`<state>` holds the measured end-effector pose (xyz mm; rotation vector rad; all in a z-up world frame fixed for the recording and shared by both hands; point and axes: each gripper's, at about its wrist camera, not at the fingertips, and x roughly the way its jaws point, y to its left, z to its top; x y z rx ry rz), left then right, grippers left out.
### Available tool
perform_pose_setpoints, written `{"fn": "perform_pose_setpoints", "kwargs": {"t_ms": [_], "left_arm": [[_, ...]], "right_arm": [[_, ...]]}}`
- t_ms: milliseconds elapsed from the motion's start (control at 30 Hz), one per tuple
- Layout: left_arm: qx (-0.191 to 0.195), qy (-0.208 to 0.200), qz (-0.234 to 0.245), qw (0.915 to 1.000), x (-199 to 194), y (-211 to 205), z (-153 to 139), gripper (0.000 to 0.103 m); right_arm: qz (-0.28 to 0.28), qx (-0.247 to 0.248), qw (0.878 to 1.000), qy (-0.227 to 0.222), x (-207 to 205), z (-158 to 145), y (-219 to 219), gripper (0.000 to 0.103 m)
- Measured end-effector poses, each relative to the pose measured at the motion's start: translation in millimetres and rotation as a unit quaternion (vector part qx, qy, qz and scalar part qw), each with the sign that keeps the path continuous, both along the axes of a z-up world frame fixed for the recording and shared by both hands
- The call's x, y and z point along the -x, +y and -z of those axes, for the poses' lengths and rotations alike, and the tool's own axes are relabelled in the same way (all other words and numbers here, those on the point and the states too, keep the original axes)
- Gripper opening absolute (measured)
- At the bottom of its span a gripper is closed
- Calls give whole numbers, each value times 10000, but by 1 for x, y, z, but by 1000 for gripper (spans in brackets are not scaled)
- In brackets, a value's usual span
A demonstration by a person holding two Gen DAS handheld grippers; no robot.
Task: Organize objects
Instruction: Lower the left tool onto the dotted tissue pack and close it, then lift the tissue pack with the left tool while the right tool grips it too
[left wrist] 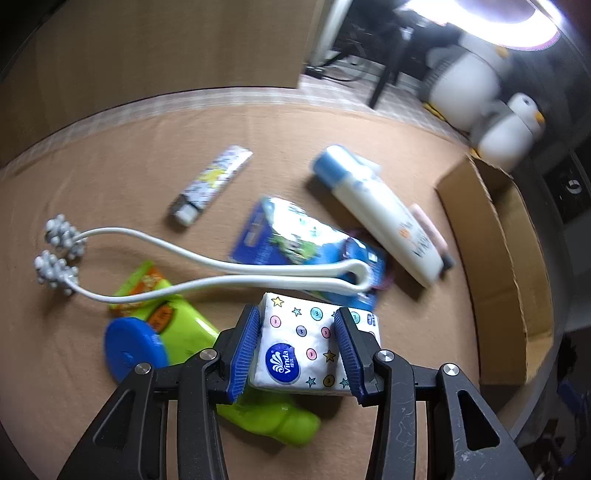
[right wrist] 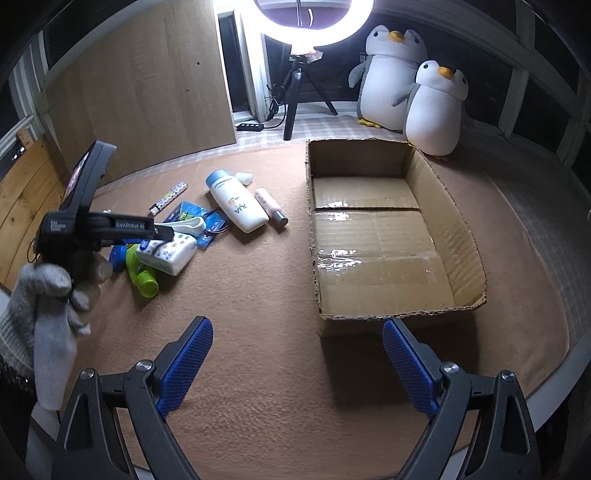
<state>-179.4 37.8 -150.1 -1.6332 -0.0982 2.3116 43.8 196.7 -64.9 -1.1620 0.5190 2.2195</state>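
tissue pack (left wrist: 308,347): white, pastel dots and stars, blue logo, left of box (right wrist: 384,236)
left gripper (left wrist: 301,350): grasping the pack
right gripper (right wrist: 297,365): released

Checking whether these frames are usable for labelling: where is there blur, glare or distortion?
Left wrist view: motion blur smears the blue packet and penguin toys, while the tissue pack stays sharp. Right wrist view: sharp, but the ring light blows out, tape in the cardboard box glares, and corners are dark. Both show fisheye bending.
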Motion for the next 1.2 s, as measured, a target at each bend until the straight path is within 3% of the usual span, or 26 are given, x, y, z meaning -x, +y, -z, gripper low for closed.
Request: {"fn": "perform_pose_setpoints", "kwargs": {"t_ms": [233, 533, 567, 700, 833, 933, 1200], "left_arm": [[-27, -2, 925, 9957, -28, 29, 4, 46], [-222, -20, 1361, 9904, -64, 42, 7, 46], [-214, 9, 1575, 9873, -67, 41, 6, 46], [-27, 283, 1407, 9896, -76, 32, -6, 46], [-301, 447, 1151, 9919, -89, 10, -19, 46], [-497, 334, 1039, 9928, -102, -1, -18, 46], [-845, 49, 844, 9928, -120, 0, -2, 45]], "right_arm": [[11, 32, 10000, 30, 1, 1, 1, 91], [5, 113, 9999, 62, 6, 5, 3, 91], [-18, 142, 9999, 73, 7, 6, 4, 91], [-265, 160, 9994, 119, 16, 5, 5, 91], [-637, 372, 9971, 188, 36, 6, 15, 91], [-953, 464, 9943, 114, 56, 10, 19, 91], [-1834, 1236, 9745, -377, 117, 49, 27, 53]]}}
